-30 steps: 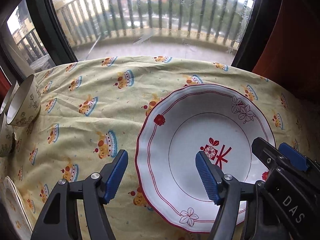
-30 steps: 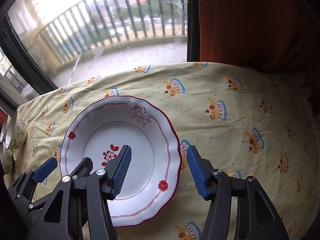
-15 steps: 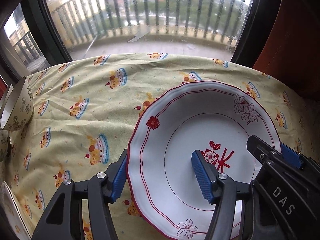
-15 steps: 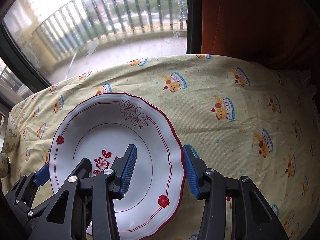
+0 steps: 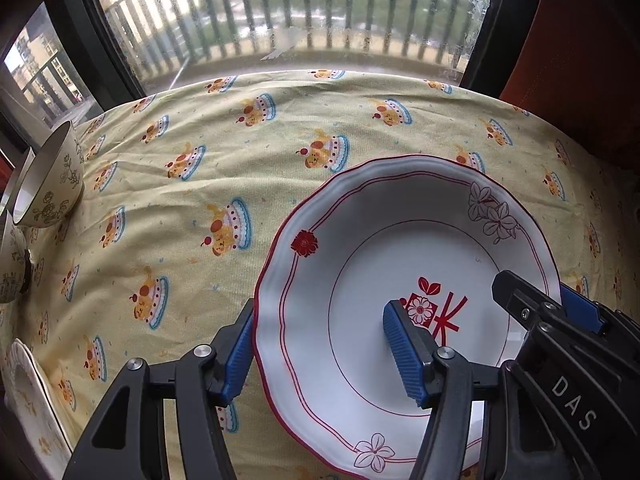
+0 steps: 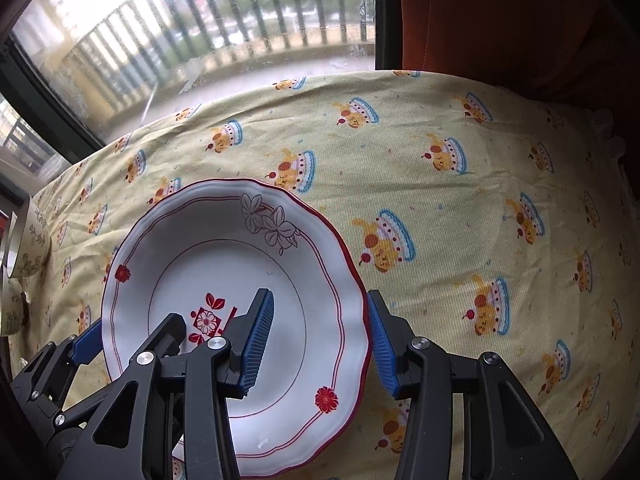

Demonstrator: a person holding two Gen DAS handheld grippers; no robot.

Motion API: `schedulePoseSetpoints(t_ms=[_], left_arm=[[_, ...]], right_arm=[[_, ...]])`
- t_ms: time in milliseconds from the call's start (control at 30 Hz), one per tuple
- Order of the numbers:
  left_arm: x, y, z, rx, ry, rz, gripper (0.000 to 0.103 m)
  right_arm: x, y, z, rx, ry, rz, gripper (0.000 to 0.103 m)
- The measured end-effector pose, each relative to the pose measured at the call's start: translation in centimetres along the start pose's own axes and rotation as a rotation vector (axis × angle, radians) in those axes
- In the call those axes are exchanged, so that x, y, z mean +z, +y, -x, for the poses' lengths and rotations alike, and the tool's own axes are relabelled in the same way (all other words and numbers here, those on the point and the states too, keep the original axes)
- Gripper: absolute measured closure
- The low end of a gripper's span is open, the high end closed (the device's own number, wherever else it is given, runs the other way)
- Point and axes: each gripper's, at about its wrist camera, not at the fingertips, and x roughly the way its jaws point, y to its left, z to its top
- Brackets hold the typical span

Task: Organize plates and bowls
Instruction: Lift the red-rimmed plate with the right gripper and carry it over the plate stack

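Note:
A white deep plate with a red scalloped rim and red flower marks (image 5: 372, 240) lies on the yellow tablecloth; it also shows in the right wrist view (image 6: 208, 240). My left gripper (image 5: 320, 354) is open and straddles the plate's left rim, one finger outside, one inside. My right gripper (image 6: 320, 340) is open and straddles the plate's right rim the same way. The outer pads sit close to the rim; contact cannot be told.
Two cream bowls with a dark floral print (image 5: 50, 184) stand at the table's left edge, also in the right wrist view (image 6: 28, 240). A pale plate (image 5: 28, 400) lies at the near left. A window with railing is behind, an orange curtain (image 6: 500, 20) at right.
Both grippers moved forward and inward until their fingers straddle the plate's opposite rims. The jaws have narrowed a little. The plate sits closer in both views.

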Motion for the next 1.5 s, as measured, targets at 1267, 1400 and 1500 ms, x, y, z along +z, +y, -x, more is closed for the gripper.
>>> schedulePoseSetpoints(t_ms=[1267, 1400, 1500], left_arm=[[-4.6, 3.3, 3.5, 0.004, -0.012, 0.055, 0.046], [-5.3, 4.0, 4.7, -0.008, -0.029, 0.055, 0.046], [-5.8, 4.8, 5.5, -0.015, -0.038, 0.047, 0.046]], right_arm=[[-5.6, 2.7, 2.7, -0.059, 0.032, 0.097, 0.058], [-6.4, 3.4, 4.3, -0.070, 0.010, 0.097, 0.058], [-7.1, 3.9, 5.3, -0.070, 0.002, 0.084, 0.058]])
